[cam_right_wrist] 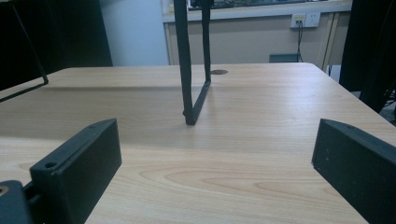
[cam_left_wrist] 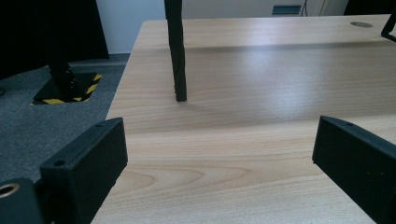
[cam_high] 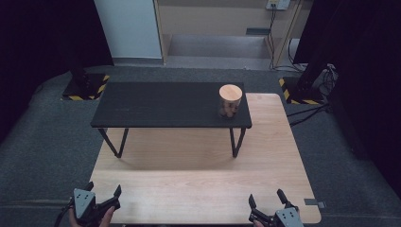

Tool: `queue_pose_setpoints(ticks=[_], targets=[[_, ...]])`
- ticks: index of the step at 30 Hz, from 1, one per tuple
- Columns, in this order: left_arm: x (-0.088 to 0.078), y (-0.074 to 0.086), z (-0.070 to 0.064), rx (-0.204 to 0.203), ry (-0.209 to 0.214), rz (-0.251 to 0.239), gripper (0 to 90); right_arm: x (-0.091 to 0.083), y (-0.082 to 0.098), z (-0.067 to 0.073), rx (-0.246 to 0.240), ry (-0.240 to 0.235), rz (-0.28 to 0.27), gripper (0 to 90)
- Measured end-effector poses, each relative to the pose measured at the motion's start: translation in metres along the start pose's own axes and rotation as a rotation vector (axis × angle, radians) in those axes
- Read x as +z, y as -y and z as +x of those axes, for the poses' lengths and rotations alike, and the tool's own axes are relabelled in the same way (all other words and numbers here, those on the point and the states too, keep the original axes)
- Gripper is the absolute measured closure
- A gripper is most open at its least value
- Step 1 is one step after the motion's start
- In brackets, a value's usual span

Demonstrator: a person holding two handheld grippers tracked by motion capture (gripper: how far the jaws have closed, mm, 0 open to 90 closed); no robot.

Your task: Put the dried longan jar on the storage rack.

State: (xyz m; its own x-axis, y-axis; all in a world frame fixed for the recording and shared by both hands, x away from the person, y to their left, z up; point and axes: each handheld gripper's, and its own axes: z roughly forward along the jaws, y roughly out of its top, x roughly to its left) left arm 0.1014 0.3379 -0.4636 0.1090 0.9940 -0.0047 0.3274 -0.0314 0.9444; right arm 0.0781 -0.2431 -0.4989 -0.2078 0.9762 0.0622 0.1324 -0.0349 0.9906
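Observation:
A round wooden canister [cam_high: 230, 100] with a pale lid stands on the right end of a small black raised shelf [cam_high: 156, 109], which sits on a light wooden table [cam_high: 198, 189]. My left gripper [cam_high: 102, 190] is held at the table's near left corner, open, nothing between its jaws. My right gripper [cam_high: 265, 197] is at the near right edge, also open and empty. In the left gripper view the gripper [cam_left_wrist: 219, 161] faces a black shelf leg [cam_left_wrist: 177, 56]. In the right gripper view the gripper [cam_right_wrist: 217, 163] looks toward another shelf leg [cam_right_wrist: 186, 65].
Bare wood lies between the grippers and the shelf legs. Grey carpet [cam_high: 42, 142] surrounds the table. Black stands with yellow-striped bases [cam_high: 85, 87] flank the far side, and cables [cam_high: 307, 111] run along the floor at the right.

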Motion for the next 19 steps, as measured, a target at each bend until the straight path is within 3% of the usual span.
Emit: queue_pose_setpoints(ticks=[19], targets=[[-0.0062,0.0012,0.0002,-0.01,-0.003,-0.009,1.9,-0.003,0.0012,-0.0016,0.05,-0.01,-0.013,0.8]])
